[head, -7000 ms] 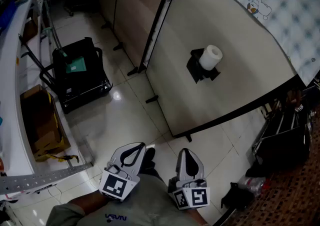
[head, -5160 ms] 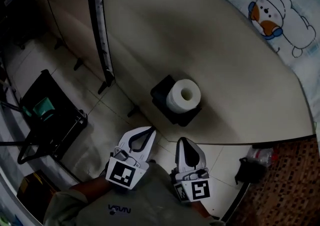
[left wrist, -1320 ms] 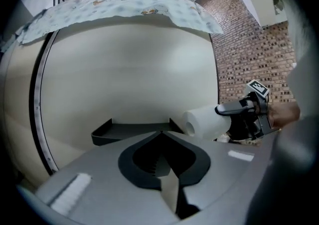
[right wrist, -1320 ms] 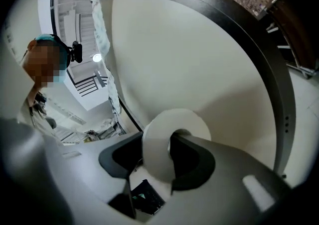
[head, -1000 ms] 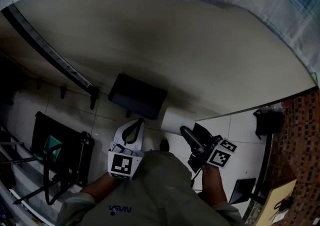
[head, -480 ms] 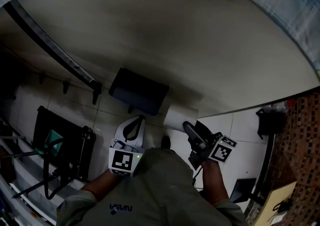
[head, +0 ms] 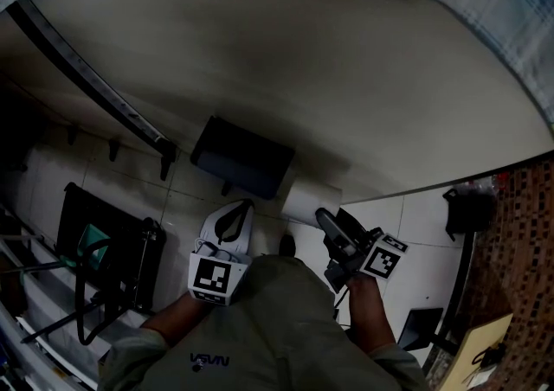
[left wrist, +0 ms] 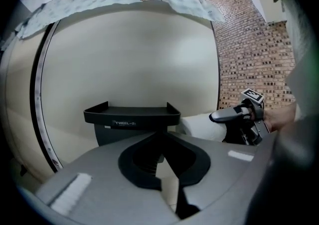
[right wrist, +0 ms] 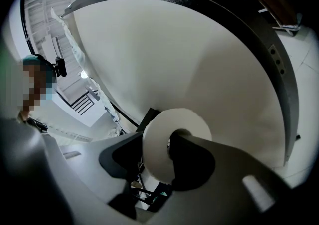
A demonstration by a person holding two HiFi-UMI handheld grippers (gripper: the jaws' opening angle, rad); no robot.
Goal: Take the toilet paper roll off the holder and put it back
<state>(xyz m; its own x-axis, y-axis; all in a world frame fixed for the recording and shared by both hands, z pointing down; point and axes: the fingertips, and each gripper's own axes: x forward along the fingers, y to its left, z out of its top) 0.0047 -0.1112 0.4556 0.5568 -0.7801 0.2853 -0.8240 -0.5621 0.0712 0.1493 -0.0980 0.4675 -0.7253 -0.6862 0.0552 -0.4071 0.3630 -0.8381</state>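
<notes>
The white toilet paper roll (head: 305, 201) sits just right of the black wall holder (head: 242, 158) on the beige panel, close beside its tray (left wrist: 132, 115). I cannot tell whether it still hangs on the holder. My right gripper (head: 327, 223) is shut on the roll (right wrist: 162, 137): one jaw reaches into the cardboard core and the other lies against the outside. In the left gripper view the roll (left wrist: 199, 127) shows with the right gripper (left wrist: 238, 116) on it. My left gripper (head: 232, 218) hangs shut and empty below the holder, apart from it.
The curved beige panel (head: 329, 86) fills the space ahead, with a dark rail (head: 86, 78) along its left edge. A black cart (head: 104, 251) stands on the tiled floor at left. A dark bag (head: 467, 208) lies by the patterned floor at right.
Since the oldest frames I have come close to the panel, and the right gripper has taken hold of the roll. Over the last second hardly anything has moved.
</notes>
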